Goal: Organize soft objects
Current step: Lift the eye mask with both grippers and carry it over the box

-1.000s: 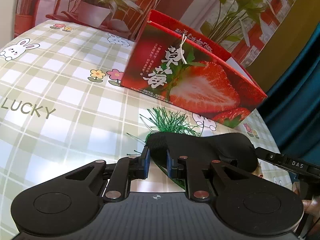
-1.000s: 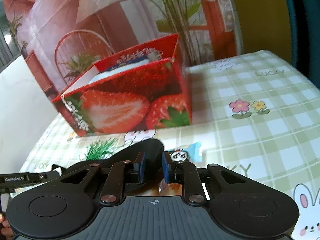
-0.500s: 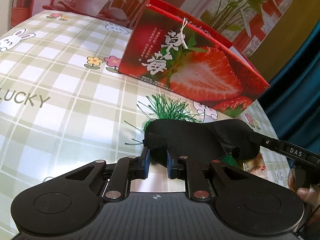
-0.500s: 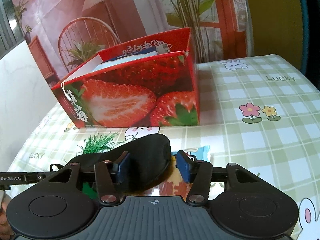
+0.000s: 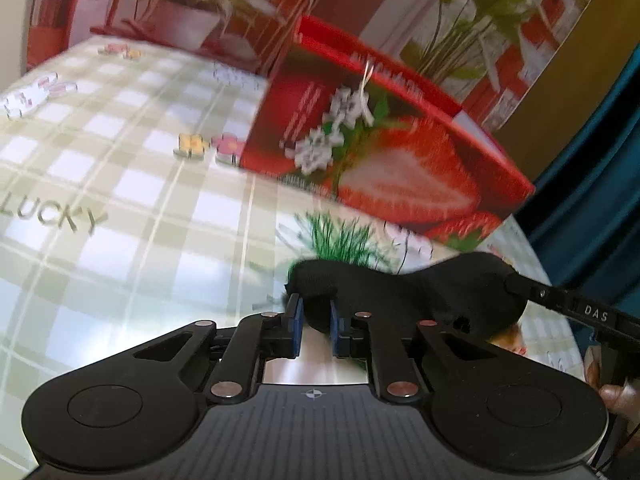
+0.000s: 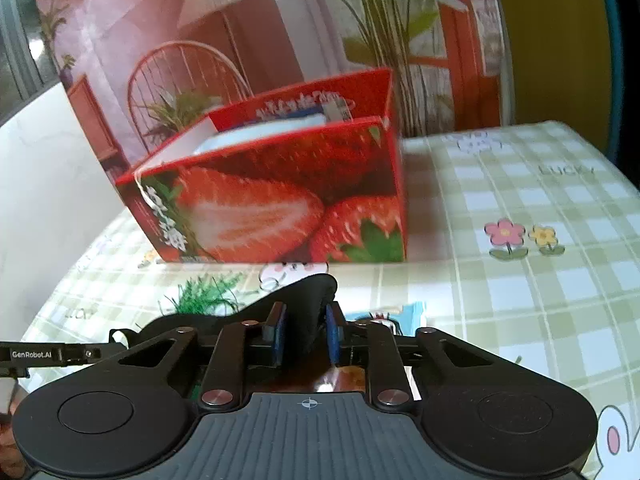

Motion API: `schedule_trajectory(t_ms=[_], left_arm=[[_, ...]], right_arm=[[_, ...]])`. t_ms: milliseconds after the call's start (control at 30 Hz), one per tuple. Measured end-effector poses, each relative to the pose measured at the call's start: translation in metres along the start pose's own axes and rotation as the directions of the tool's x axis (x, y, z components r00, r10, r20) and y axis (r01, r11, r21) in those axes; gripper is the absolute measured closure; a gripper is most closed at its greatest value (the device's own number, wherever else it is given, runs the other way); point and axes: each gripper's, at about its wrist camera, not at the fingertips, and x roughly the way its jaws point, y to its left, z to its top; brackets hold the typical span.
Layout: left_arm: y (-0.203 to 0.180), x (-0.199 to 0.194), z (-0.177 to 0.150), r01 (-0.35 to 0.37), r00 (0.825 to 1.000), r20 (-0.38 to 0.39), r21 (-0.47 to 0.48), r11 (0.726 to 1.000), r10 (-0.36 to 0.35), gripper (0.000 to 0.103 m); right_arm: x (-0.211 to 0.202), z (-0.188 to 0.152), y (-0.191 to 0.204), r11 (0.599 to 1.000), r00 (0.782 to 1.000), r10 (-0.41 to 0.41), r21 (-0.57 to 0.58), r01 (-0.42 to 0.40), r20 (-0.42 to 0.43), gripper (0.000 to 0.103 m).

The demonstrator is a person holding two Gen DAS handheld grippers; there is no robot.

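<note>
Checked green tablecloth [image 5: 120, 200] with bunnies and flowers under everything. Left gripper [image 5: 316, 322] clamped on one end of black eye mask [image 5: 400, 296]; right gripper [image 6: 305, 334] closing onto the other end, pads pressing it. Mask hangs between both, above green tinsel tuft [image 5: 344, 240] and snack packets. Behind, open strawberry box [image 6: 280, 200], then printed backdrop.

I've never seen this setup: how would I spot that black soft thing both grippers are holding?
Find the big red strawberry-printed cardboard box on the green checked tablecloth. Just in front, above a tuft of green plastic grass, hangs a black padded fabric eye mask. It alone is black, its ends pinched by both grippers.
</note>
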Motion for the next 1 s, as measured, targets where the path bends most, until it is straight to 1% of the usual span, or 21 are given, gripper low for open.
schedule_trajectory(t_ms=[133,300,433,533,633,767,833,933,1000], left_arm=[[-0.003,-0.017,0.011,0.011,0.997,0.075,0.006,1.0,-0.011,0.09],[-0.011,-0.032,0.027,0.016,0.989,0.145,0.032,0.999,-0.02,0.09],[-0.023,-0.045,0.05,0.018,0.974,0.224,0.081,0.997,-0.036,0.09],[-0.035,-0.052,0.075,0.009,0.957,0.285,0.125,0.992,-0.045,0.09],[-0.046,-0.054,0.097,-0.003,0.943,0.33,0.162,0.987,-0.052,0.09],[-0.062,-0.045,0.129,-0.034,0.922,0.384,0.216,0.976,-0.053,0.09],[-0.067,-0.034,0.145,-0.055,0.916,0.398,0.24,0.969,-0.046,0.09],[-0.072,-0.014,0.167,-0.105,0.914,0.406,0.273,0.956,-0.016,0.09],[-0.074,0.003,0.181,-0.125,0.916,0.401,0.285,0.95,0.001,0.09]], right_arm=[[-0.012,0.009,0.006,0.999,0.999,0.021,-0.03,-0.02,0.049,0.088],[-0.029,0.027,0.016,0.996,0.992,0.042,-0.08,-0.032,0.119,0.088],[-0.043,0.046,0.025,0.991,0.982,0.054,-0.128,-0.031,0.179,0.088],[-0.049,0.065,0.029,0.987,0.973,0.063,-0.161,-0.027,0.222,0.088],[-0.049,0.085,0.032,0.982,0.965,0.067,-0.189,-0.019,0.253,0.088],[-0.042,0.111,0.036,0.974,0.951,0.054,-0.225,0.017,0.304,0.089],[-0.033,0.124,0.037,0.97,0.945,0.039,-0.24,0.042,0.324,0.089],[-0.014,0.141,0.036,0.966,0.938,0.01,-0.246,0.081,0.348,0.089],[0.001,0.151,0.035,0.964,0.935,-0.009,-0.246,0.102,0.354,0.089]])
